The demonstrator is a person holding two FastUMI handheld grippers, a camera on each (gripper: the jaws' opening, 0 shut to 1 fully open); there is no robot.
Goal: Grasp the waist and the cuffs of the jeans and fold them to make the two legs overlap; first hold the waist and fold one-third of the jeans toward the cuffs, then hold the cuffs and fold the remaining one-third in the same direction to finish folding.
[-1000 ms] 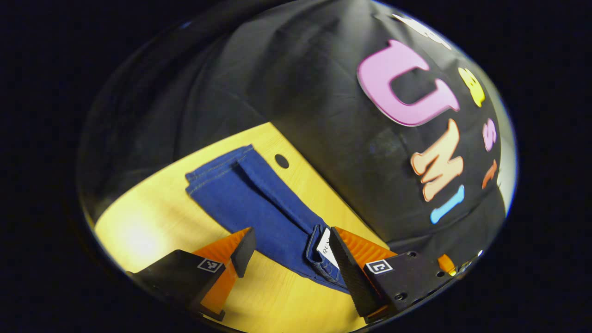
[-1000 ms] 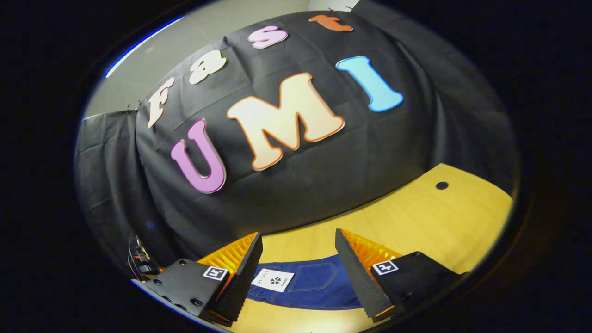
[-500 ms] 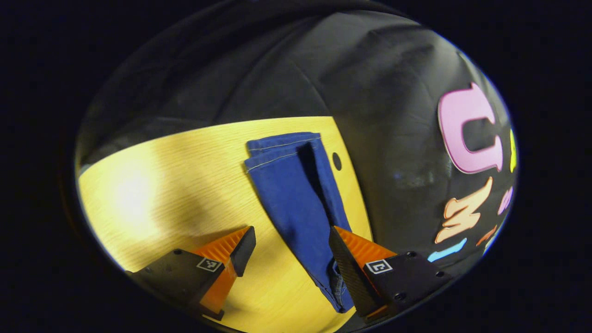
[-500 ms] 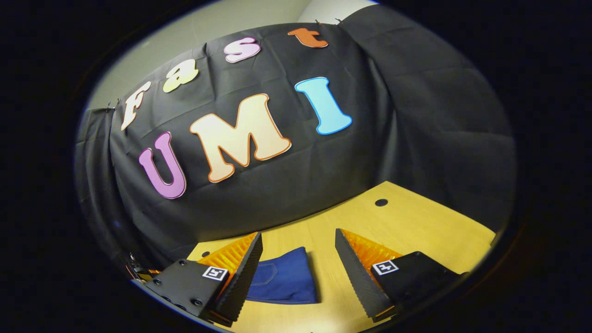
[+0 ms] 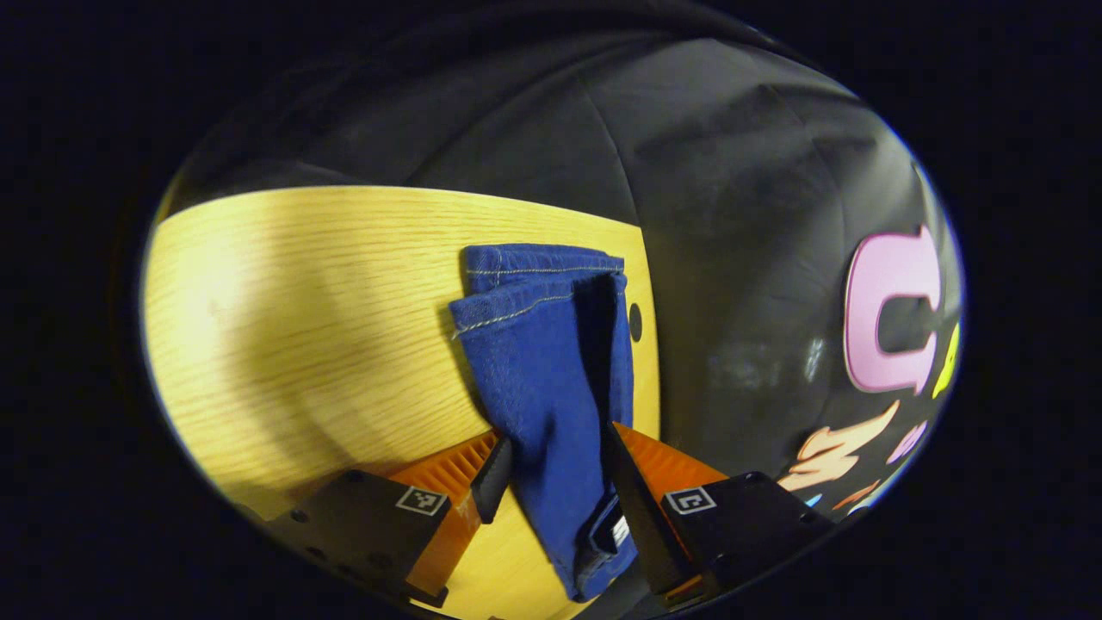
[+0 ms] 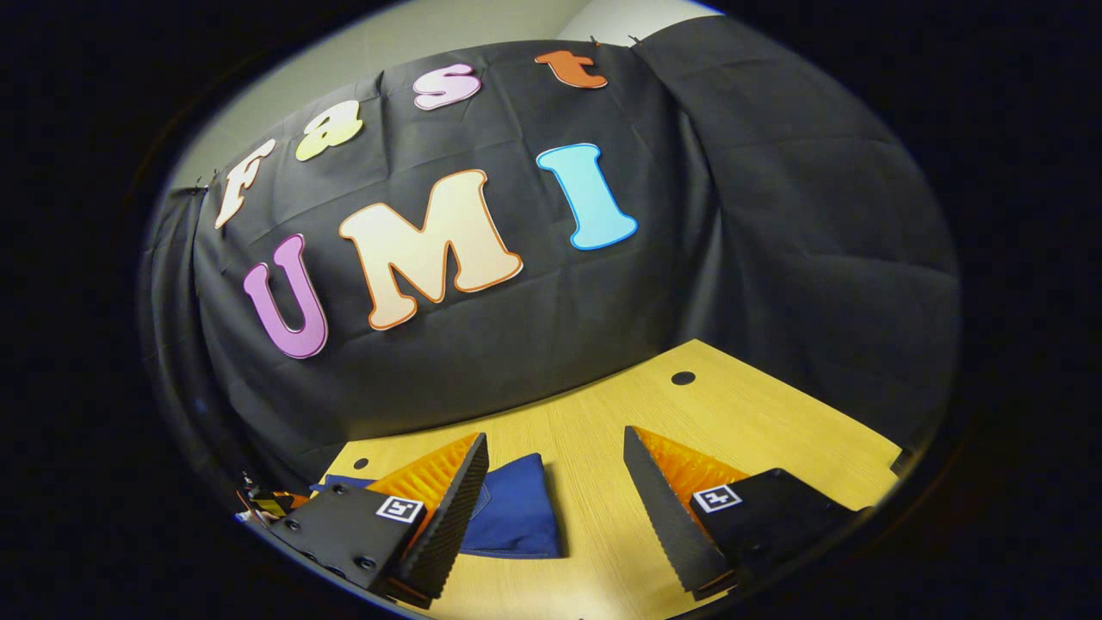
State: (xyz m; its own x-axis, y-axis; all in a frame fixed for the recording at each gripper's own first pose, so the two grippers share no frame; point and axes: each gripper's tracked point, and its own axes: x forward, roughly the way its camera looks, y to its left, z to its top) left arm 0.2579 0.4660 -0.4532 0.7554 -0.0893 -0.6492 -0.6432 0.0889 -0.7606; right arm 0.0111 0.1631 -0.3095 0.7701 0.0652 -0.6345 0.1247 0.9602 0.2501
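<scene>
The left gripper (image 5: 551,469) has its jaws pinching the jeans (image 5: 542,362), whose cuffs lie ahead on the surface (image 5: 327,327); the waist below is partly hidden. The right gripper (image 6: 555,491) has its jaws spread, a jeans corner beside one, partly covered.

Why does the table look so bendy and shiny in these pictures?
In the left gripper view, the fisheye lens curves the table edge, a pale glare sits at its left, and the jeans cast a dark fold shadow. In the right gripper view, the table bends too, evenly lit.
</scene>
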